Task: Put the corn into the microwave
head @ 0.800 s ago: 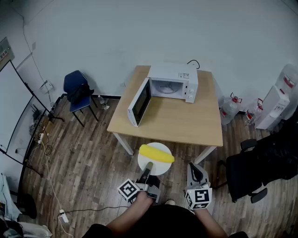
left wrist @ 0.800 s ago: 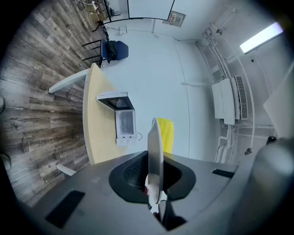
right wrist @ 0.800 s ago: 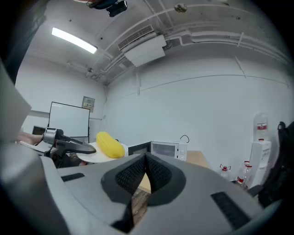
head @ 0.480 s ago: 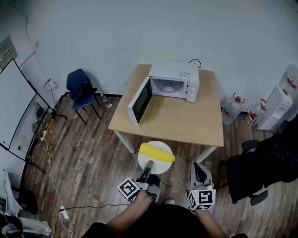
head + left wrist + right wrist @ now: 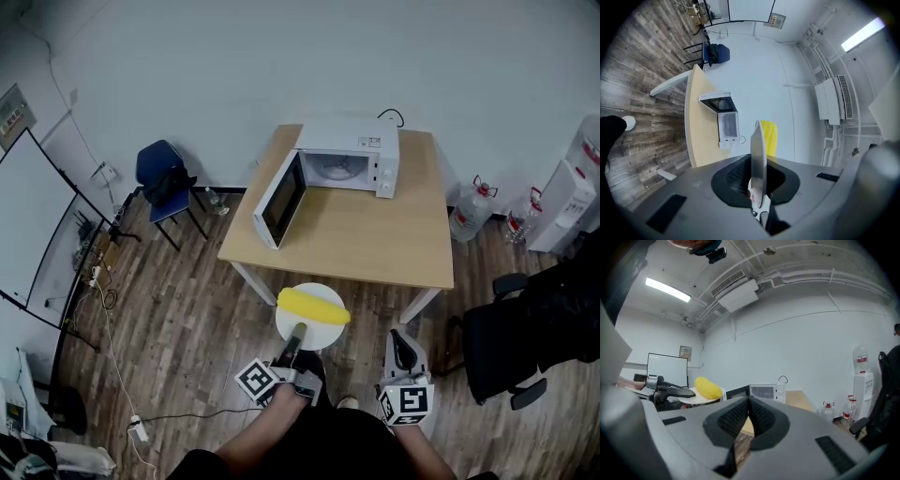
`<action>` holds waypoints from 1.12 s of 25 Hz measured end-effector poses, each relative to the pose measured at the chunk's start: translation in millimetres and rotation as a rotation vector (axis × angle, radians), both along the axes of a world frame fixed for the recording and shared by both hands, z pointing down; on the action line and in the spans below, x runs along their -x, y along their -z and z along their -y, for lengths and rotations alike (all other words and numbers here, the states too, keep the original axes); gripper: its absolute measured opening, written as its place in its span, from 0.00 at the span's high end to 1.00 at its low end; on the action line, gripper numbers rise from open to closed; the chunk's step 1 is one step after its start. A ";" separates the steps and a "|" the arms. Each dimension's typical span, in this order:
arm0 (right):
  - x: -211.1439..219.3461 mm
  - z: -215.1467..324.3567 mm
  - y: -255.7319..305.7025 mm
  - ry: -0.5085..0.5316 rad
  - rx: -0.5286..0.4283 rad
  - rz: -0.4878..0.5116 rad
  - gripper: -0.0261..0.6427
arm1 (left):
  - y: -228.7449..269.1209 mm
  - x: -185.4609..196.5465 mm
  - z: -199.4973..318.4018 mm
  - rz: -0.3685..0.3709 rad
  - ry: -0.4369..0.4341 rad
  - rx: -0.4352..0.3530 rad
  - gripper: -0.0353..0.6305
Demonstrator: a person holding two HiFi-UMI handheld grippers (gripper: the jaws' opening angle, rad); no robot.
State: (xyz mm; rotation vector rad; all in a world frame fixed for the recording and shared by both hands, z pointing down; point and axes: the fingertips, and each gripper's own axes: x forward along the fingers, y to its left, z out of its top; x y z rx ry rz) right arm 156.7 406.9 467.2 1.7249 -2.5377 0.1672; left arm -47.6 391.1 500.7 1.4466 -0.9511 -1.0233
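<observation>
A yellow corn cob point(image 5: 313, 306) lies across a white round plate point(image 5: 298, 336). My left gripper point(image 5: 298, 335) is shut on the plate's near rim and holds it level in the air, short of the table. In the left gripper view the plate point(image 5: 757, 161) stands edge-on between the jaws with the corn point(image 5: 768, 137) behind it. The white microwave point(image 5: 347, 161) sits at the back of the wooden table point(image 5: 375, 239), its door point(image 5: 279, 201) swung open to the left. My right gripper point(image 5: 402, 345) hangs shut and empty to the right of the plate; its view shows the corn point(image 5: 708, 388) and microwave point(image 5: 764, 392).
A blue chair point(image 5: 164, 183) stands left of the table. A black office chair point(image 5: 511, 342) is at the right, with water bottles point(image 5: 471, 214) and a white dispenser point(image 5: 560, 206) by the wall. A whiteboard point(image 5: 33, 225) and cables point(image 5: 103, 309) line the left side.
The view has shifted slightly, bringing the table and microwave a little nearer. The plate with the corn stays in the left gripper, and the right gripper has kept its place.
</observation>
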 end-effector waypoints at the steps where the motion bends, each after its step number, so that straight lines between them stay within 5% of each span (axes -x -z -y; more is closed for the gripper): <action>1: -0.9 2.5 -1.7 -0.003 0.005 -0.002 0.87 | -0.5 -1.7 3.4 -0.004 -0.003 0.001 0.91; 11: -4.4 54.6 -5.8 -0.017 0.020 -0.029 0.87 | -11.6 -10.4 62.4 -0.008 -0.046 0.012 0.91; 28: 25.2 232.6 -0.2 -0.036 0.070 -0.093 0.87 | -30.6 5.7 233.9 -0.018 -0.111 0.052 0.91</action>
